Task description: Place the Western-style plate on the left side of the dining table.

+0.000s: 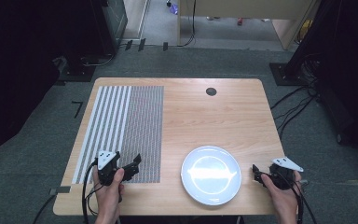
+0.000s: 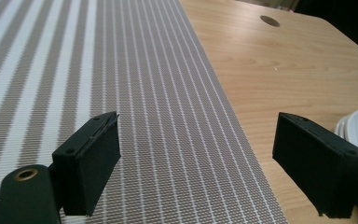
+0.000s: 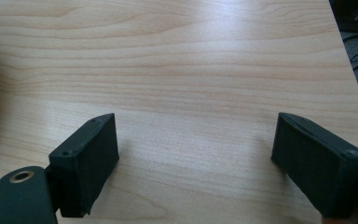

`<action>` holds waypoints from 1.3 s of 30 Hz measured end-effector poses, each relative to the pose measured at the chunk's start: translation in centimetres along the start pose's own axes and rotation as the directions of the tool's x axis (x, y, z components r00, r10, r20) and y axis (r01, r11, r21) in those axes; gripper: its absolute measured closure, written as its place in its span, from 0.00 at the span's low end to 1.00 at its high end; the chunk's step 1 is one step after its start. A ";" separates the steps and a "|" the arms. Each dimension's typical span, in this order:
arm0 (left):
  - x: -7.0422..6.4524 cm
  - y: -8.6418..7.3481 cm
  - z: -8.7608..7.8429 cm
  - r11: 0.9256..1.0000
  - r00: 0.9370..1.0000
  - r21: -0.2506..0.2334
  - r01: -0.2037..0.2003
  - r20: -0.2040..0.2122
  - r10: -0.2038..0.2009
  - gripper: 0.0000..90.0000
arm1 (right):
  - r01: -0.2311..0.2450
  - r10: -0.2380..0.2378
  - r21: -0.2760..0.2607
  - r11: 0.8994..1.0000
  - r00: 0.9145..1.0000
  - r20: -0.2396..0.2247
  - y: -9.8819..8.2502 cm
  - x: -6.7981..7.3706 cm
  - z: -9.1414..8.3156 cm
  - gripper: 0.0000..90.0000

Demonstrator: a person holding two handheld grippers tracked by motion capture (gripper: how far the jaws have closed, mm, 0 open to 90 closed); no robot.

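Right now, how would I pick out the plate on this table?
Start at the wooden table; a striped mat covers its left side. The plate sits on bare wood at the near edge, right of the mat, between the two grippers. It is the one round, white, glossy thing there.

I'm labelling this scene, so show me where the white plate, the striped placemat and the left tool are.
white plate (image 1: 210,174): high view, on its shiny centre.
striped placemat (image 1: 121,126): high view, on its middle, where wide stripes meet fine ones.
left tool (image 1: 131,167): high view, midway between its open black jaw tips.
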State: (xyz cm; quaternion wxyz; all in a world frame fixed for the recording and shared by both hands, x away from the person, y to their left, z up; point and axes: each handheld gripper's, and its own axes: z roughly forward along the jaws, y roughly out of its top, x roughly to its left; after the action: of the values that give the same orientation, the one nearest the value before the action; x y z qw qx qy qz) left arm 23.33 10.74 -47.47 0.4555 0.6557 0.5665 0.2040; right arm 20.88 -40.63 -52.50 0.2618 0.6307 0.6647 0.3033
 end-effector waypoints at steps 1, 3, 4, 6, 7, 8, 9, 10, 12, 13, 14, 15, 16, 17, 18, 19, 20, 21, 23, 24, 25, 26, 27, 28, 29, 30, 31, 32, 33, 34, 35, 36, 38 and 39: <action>0.0 0.0 0.0 1.000 1.000 0.000 0.000 0.000 0.000 0.17 | 0.001 -0.001 -0.006 1.000 1.000 0.004 0.1 0.1 0.0 0.15; -0.5 -0.2 0.2 1.000 1.000 0.007 -0.026 0.002 0.026 0.17 | 0.000 0.000 -0.013 1.000 1.000 0.008 0.1 0.2 0.0 0.15; -1.2 -0.5 0.4 0.999 0.999 0.012 -0.050 0.018 0.050 0.17 | -0.010 0.010 -0.038 0.999 1.000 0.002 0.1 0.5 0.0 0.15; -2.0 -0.8 0.8 0.997 0.997 0.018 -0.072 0.043 0.071 0.17 | -0.017 0.017 -0.040 0.999 1.000 -0.007 0.2 0.8 -0.1 0.16; -2.0 -0.8 0.8 0.997 0.997 0.018 -0.072 0.043 0.071 0.17 | -0.017 0.017 -0.040 0.999 1.000 -0.007 0.2 0.8 -0.1 0.16; -2.8 -1.0 1.1 0.995 0.992 0.020 -0.099 0.077 0.097 0.17 | -0.013 0.013 -0.047 0.999 1.000 -0.013 0.3 1.2 -0.1 0.16; -2.8 -1.0 1.1 0.995 0.992 0.020 -0.099 0.077 0.097 0.17 | -0.009 0.008 -0.053 0.999 1.000 -0.019 0.5 1.4 -0.2 0.16; -3.6 -1.3 1.3 0.993 0.987 0.022 -0.118 0.112 0.115 0.17 | -0.007 0.006 -0.059 0.998 1.000 -0.023 0.6 1.6 -0.3 0.16; -4.0 -1.4 1.4 0.992 0.984 0.027 -0.124 0.131 0.119 0.17 | -0.003 0.001 -0.077 0.997 1.000 -0.021 0.8 1.9 -0.5 0.16; -4.4 -1.5 1.5 0.990 0.981 0.033 -0.135 0.142 0.129 0.17 | -0.003 0.001 -0.077 0.997 1.000 -0.021 0.8 1.9 -0.5 0.16; -4.6 -1.6 1.5 0.989 0.980 0.041 -0.142 0.150 0.134 0.16 | -0.004 0.002 -0.088 0.996 1.000 -0.025 0.9 2.1 -0.7 0.16; -5.1 -1.8 1.8 0.988 0.975 0.057 -0.145 0.180 0.133 0.15 | -0.003 0.000 -0.109 0.994 1.000 -0.022 1.1 2.4 -1.0 0.16; -5.1 -1.8 1.8 0.988 0.975 0.057 -0.145 0.180 0.133 0.15 | -0.003 0.000 -0.109 0.994 1.000 -0.022 1.1 2.4 -1.0 0.16; -5.3 -1.8 1.9 0.987 0.973 0.062 -0.150 0.186 0.136 0.15 | 0.002 -0.004 -0.125 0.992 1.000 -0.019 1.2 2.6 -1.2 0.17; -5.7 -2.0 2.1 0.985 0.971 0.071 -0.157 0.196 0.140 0.15 | -0.003 -0.001 -0.140 0.990 1.000 -0.029 1.4 2.9 -1.5 0.18; -5.7 -2.0 2.1 0.985 0.971 0.071 -0.157 0.196 0.140 0.15 | -0.003 -0.001 -0.140 0.990 1.000 -0.029 1.4 2.9 -1.5 0.18; -5.9 -2.1 2.2 0.984 0.969 0.074 -0.159 0.200 0.142 0.15 | -0.008 0.002 -0.159 0.987 0.999 -0.043 1.6 3.4 -1.9 0.19; -6.0 -2.2 2.2 0.984 0.969 0.076 -0.164 0.202 0.146 0.15 | -0.008 0.002 -0.159 0.987 0.999 -0.043 1.6 3.4 -1.9 0.19; -6.5 -2.4 2.4 0.981 0.966 0.079 -0.174 0.206 0.155 0.15 | -0.013 0.003 -0.167 0.986 0.998 -0.061 1.7 3.7 -2.2 0.22; -6.7 -2.5 2.4 0.980 0.964 0.081 -0.182 0.210 0.162 0.15 | -0.019 0.007 -0.170 0.985 0.997 -0.072 1.7 3.9 -2.3 0.25; -7.0 -2.6 2.5 0.979 0.963 0.082 -0.185 0.212 0.164 0.15 | -0.034 0.019 -0.175 0.984 0.996 -0.082 1.7 4.0 -2.4 0.29; -7.4 -2.9 2.6 0.977 0.960 0.083 -0.196 0.219 0.174 0.15 | -0.079 0.058 -0.194 0.978 0.992 -0.111 1.6 4.0 -2.7 0.43; -7.6 -3.0 2.7 0.976 0.959 0.083 -0.200 0.223 0.177 0.15 | -0.100 0.075 -0.206 0.973 0.989 -0.127 1.6 4.0 -2.8 0.48; -7.9 -3.1 2.7 0.975 0.957 0.085 -0.206 0.226 0.183 0.15 | -0.122 0.088 -0.219 0.968 0.984 -0.158 1.6 3.9 -2.9 0.50; -7.9 -3.1 2.7 0.975 0.957 0.085 -0.206 0.226 0.183 0.15 | -0.122 0.088 -0.219 0.968 0.984 -0.158 1.6 3.9 -2.9 0.50; -8.3 -3.4 2.7 0.972 0.952 0.088 -0.217 0.240 0.190 0.15 | -0.153 0.111 -0.222 0.963 0.976 -0.189 1.6 3.9 -3.0 0.51; -8.3 -3.4 2.7 0.972 0.952 0.088 -0.217 0.240 0.190 0.15 | -0.153 0.111 -0.222 0.963 0.976 -0.189 1.6 3.9 -3.0 0.51; -8.5 -3.5 2.7 0.972 0.951 0.091 -0.216 0.246 0.188 0.15 | -0.163 0.118 -0.232 0.959 0.974 -0.195 1.6 4.0 -3.1 0.54; -8.5 -3.5 2.7 0.972 0.951 0.091 -0.216 0.246 0.188 0.16 | -0.163 0.118 -0.232 0.959 0.974 -0.195 1.6 4.0 -3.1 0.54; -8.7 -3.6 2.7 0.972 0.948 0.094 -0.215 0.259 0.185 0.16 | -0.169 0.121 -0.230 0.958 0.970 -0.212 1.6 4.2 -3.1 0.56; -8.7 -3.6 2.7 0.972 0.948 0.094 -0.215 0.259 0.185 0.16 | -0.169 0.121 -0.230 0.958 0.970 -0.212 1.6 4.2 -3.1 0.56; -8.7 -3.6 2.8 0.972 0.948 0.094 -0.214 0.261 0.183 0.16 | -0.168 0.119 -0.221 0.961 0.969 -0.218 1.6 4.3 -3.0 0.57; -8.8 -3.6 2.8 0.975 0.947 0.097 -0.201 0.272 0.168 0.16 | -0.165 0.126 -0.149 0.975 0.962 -0.243 1.6 4.6 -2.8 0.63; -8.8 -3.6 2.8 0.975 0.947 0.097 -0.201 0.272 0.168 0.16 | -0.165 0.126 -0.149 0.975 0.962 -0.243 1.6 4.6 -2.8 0.63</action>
State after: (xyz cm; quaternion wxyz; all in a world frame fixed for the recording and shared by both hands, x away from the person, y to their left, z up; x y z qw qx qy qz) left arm 21.12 1.34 -49.67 0.4639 0.7541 0.4487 0.1217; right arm 19.62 -36.18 -49.27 0.2113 0.6138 0.6144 0.4484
